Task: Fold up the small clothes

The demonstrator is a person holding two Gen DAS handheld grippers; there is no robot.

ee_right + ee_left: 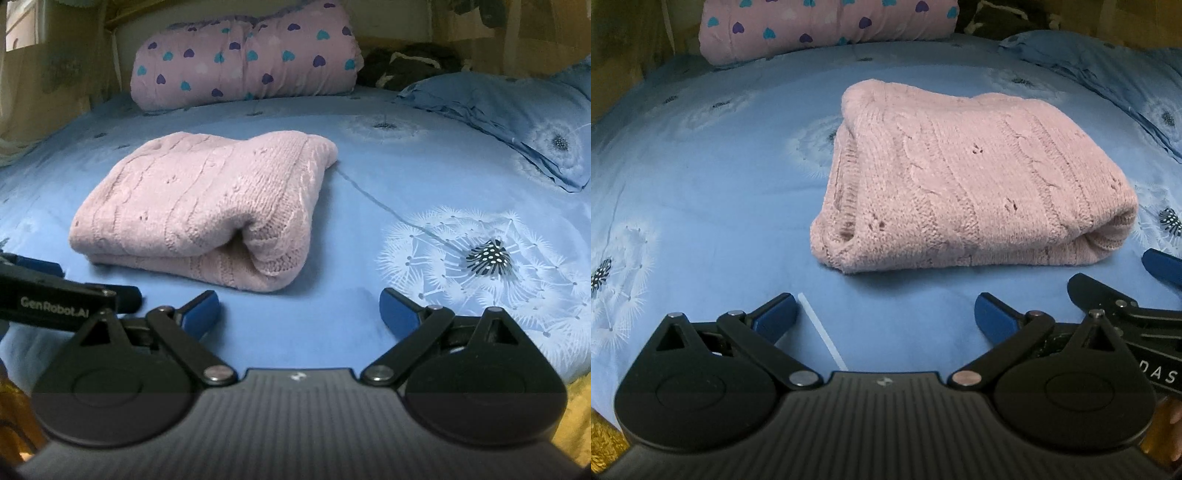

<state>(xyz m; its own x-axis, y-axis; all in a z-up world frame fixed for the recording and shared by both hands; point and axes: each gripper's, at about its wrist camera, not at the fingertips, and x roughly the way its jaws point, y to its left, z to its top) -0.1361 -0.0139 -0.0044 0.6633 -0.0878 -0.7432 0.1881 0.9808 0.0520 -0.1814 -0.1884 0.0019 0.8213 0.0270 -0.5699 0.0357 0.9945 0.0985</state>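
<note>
My left gripper [885, 314] stood spread wide, blue fingertips [777, 312] far apart, nothing between them but the blue dandelion-print bedsheet [701, 229]. Whether the tips touched the sheet, I could not tell. A thin white strip [823, 332] lay on the sheet just inside the left tip, its lower end cut off behind my own housing.

My right gripper [299, 314] was likewise released, jaws wide, holding nothing, over bare sheet.

The pink knit sweater [964, 184] lay folded into a thick bundle on the sheet, apart from both grippers: at about 1 o'clock from the left one, at about 11 o'clock from the right one [207, 206].

In the left wrist view, the right gripper showed at 4 o'clock, cut off by the frame edge; lettering on it was only partly readable. In the right wrist view, the left gripper entered at 9 o'clock, mostly out of frame.

At 12 o'clock, a rolled pink quilt with hearts [243, 59]. At 2 o'clock, a blue pillow [517, 110]. A dark heap [406, 66] between them was too dim to make out.
</note>
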